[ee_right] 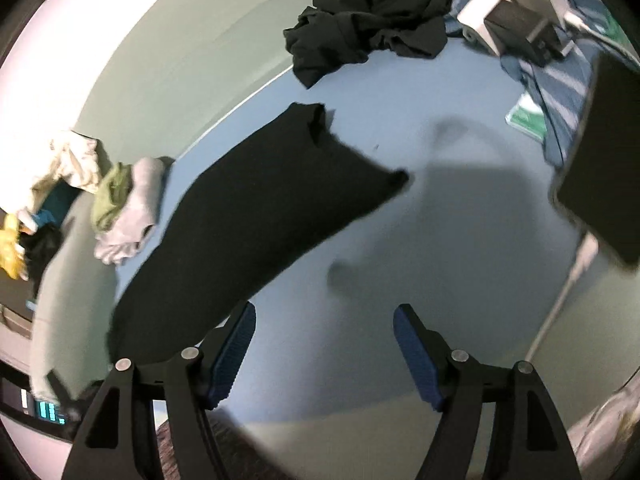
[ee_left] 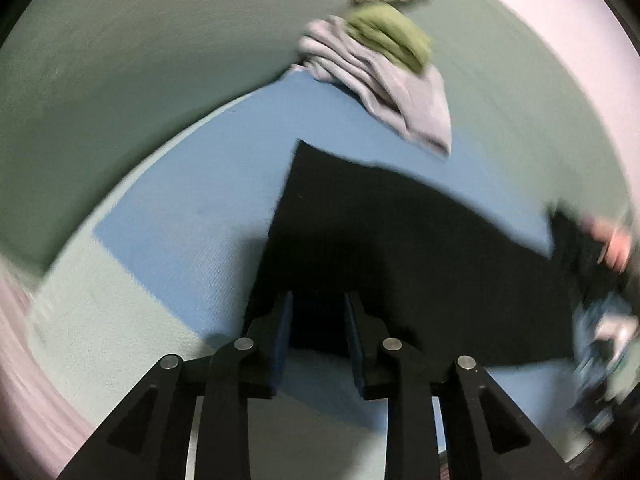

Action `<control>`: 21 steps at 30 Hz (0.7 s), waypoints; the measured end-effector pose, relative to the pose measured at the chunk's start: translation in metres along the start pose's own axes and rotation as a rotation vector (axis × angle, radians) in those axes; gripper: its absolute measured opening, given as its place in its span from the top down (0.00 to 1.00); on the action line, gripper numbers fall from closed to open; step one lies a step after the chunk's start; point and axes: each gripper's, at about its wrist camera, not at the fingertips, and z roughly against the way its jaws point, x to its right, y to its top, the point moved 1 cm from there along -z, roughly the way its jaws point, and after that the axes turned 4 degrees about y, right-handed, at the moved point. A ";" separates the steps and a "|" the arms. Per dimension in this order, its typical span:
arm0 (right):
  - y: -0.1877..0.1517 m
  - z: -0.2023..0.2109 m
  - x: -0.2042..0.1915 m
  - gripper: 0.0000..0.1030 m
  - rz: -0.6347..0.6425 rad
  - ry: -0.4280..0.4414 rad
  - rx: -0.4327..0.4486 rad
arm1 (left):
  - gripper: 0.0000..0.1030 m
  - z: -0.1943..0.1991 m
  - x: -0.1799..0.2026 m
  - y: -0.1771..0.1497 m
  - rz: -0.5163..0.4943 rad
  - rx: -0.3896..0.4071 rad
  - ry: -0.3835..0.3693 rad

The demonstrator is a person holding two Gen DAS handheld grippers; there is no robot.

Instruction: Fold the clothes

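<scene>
Lying flat on the blue sheet, the folded black garment runs ahead of the left gripper, whose jaws stand slightly apart, gripping nothing. Bare sheet opens ahead of the right gripper, jaws wide and empty, the garment's edge just past its left finger.

Two claws show, one per view: the left claw and the right claw. One flat black garment, one crumpled black garment, one grey garment, one green garment, one cream garment, one blue mat.
</scene>
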 end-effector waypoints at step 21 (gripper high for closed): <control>-0.081 0.067 -0.135 0.05 0.504 0.089 0.189 | 0.42 0.090 0.103 -0.070 0.142 0.061 0.056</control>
